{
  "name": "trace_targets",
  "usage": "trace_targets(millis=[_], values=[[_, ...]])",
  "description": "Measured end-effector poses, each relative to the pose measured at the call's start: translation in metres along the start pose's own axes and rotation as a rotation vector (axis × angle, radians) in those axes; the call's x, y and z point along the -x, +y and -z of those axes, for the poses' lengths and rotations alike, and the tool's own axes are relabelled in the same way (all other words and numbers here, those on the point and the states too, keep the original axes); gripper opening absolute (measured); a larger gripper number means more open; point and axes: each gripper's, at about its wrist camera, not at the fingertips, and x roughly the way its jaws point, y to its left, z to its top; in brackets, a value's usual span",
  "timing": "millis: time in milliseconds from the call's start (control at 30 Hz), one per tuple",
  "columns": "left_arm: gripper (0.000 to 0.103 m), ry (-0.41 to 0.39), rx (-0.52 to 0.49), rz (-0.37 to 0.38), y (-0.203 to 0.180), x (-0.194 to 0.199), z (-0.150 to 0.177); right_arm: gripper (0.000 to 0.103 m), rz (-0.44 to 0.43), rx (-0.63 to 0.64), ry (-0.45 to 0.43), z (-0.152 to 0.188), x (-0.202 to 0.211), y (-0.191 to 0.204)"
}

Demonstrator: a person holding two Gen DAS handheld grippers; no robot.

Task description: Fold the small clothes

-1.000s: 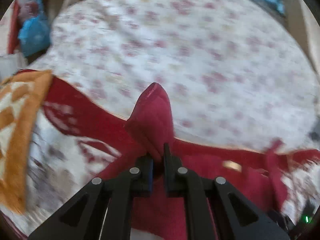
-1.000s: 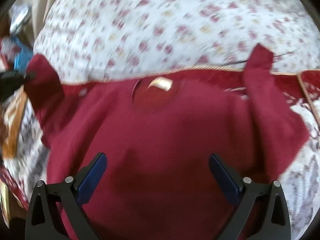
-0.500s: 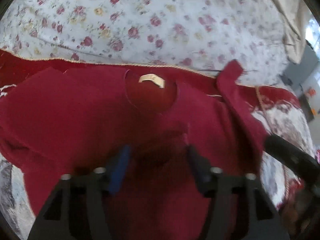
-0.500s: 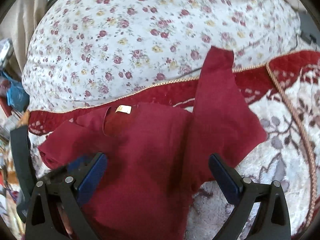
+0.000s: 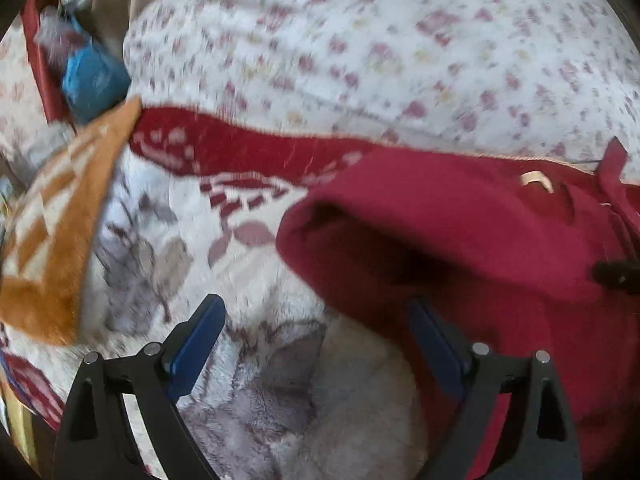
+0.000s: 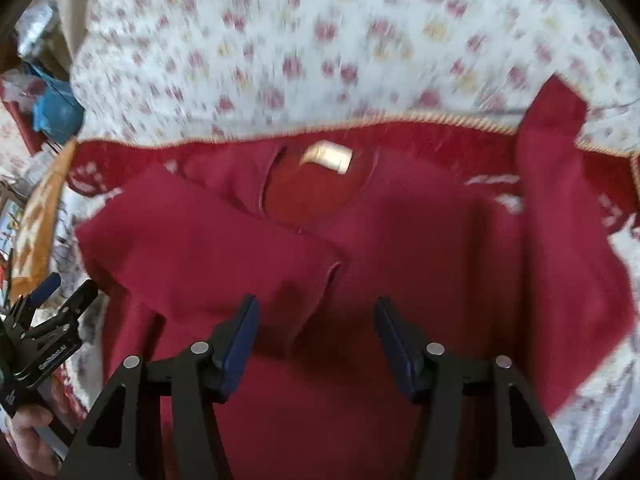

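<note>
Dark red shirt (image 6: pixel 400 248) lies spread on a plush blanket (image 5: pixel 248 280) with a red border and grey leaf pattern, collar toward the floral sheet (image 6: pixel 320 40) beyond. Cream neck label (image 6: pixel 328 158) shows inside the collar opening.

Right wrist view: the shirt's left sleeve (image 6: pixel 208 252) is folded in over the chest, its cuff edge lying just ahead of the right gripper (image 6: pixel 314 334). The other sleeve (image 6: pixel 552 132) stretches out toward the sheet, its end overlapping the blanket's gold-corded edge. Right gripper fingers stand apart, blue pads (image 6: pixel 240 340) either side of bare shirt fabric, nothing pinched between them. It hangs over the lower middle of the shirt; whether the tips touch cloth I cannot tell.

Left wrist view: left gripper (image 5: pixel 314 346) fingers spread wide, holding nothing. One pad (image 5: pixel 196 344) sits over bare blanket, the other (image 5: pixel 436 348) at the shirt's (image 5: pixel 460 240) folded edge. The folded sleeve forms a rounded bulge here. Picture is motion-blurred.

The left gripper (image 6: pixel 60 292) also shows at the far left of the right wrist view, beside the shirt, fingers parted, with the person's hand (image 6: pixel 30 440) below it.

Surroundings: orange and cream patterned cloth (image 5: pixel 52 232) on the blanket's left side, apart from the shirt. Blue bag (image 5: pixel 92 80) beyond the bed corner, among blurred clutter.
</note>
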Motion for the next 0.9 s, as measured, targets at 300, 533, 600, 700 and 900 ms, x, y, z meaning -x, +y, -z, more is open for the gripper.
trace_targets(millis=[300,533,600,700,900], values=[[0.092,0.0,0.024,-0.05,0.011,-0.003,0.002,0.006,0.07,0.107,-0.273,-0.003,0.064,0.006],[0.092,0.011,0.058,-0.03,0.027,0.001,0.006,0.006,0.242,-0.001,-0.252,-0.009,0.069,-0.057],[0.092,0.012,0.072,-0.012,0.028,0.001,0.006,0.008,0.26,-0.02,-0.194,-0.007,0.053,-0.066],[0.092,0.001,0.082,0.025,0.029,0.008,0.006,0.025,0.244,-0.071,-0.158,-0.003,0.06,-0.078],[0.092,-0.004,-0.026,0.125,0.004,0.021,0.009,0.066,0.012,0.159,-0.22,-0.012,0.095,0.006]])
